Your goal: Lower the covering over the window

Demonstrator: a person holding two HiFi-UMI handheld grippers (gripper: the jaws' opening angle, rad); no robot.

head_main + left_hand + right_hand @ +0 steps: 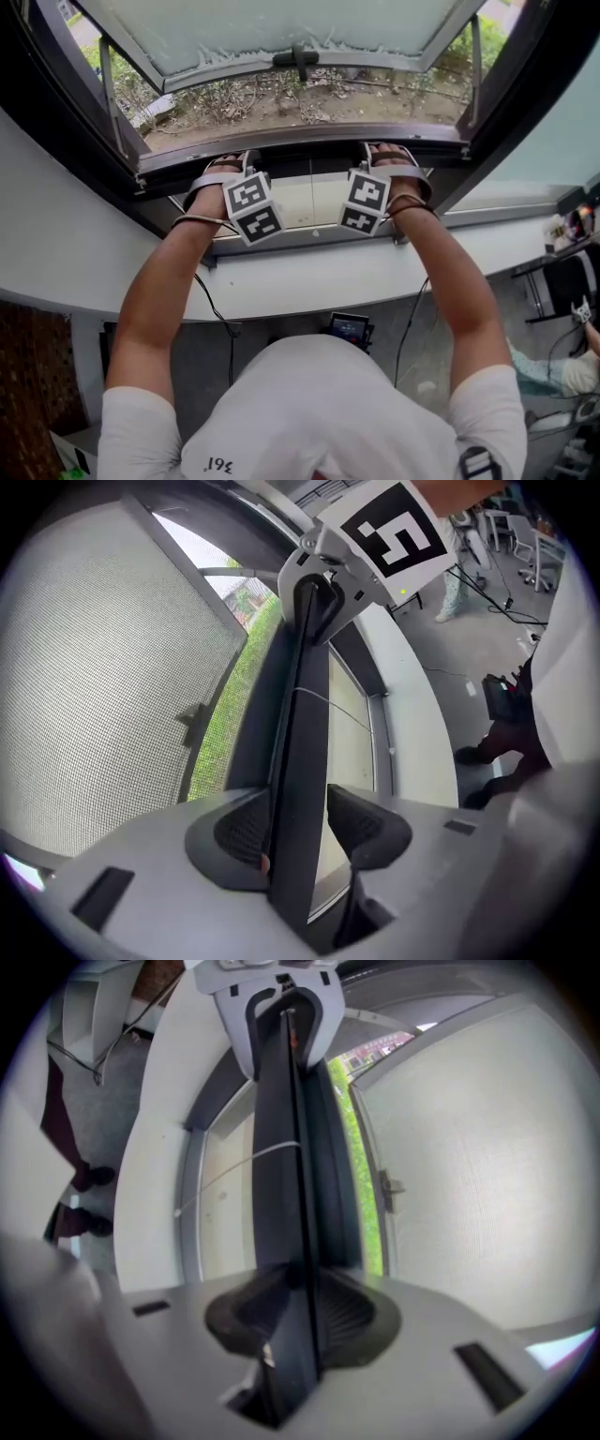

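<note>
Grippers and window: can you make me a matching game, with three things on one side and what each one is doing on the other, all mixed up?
Things:
1. left gripper
2. right gripper
3. window pane

States:
A. swung open outward
B. clamped shut on the dark bar
C. jaws apart round the dark bar, one pad off it

Pairs: 1-C, 2-B, 3-A

Black bar (pixel 298 761), white sill (pixel 309 277), grey fine-meshed window pane (pixel 94 667), green shrubs (pixel 220 726)
</note>
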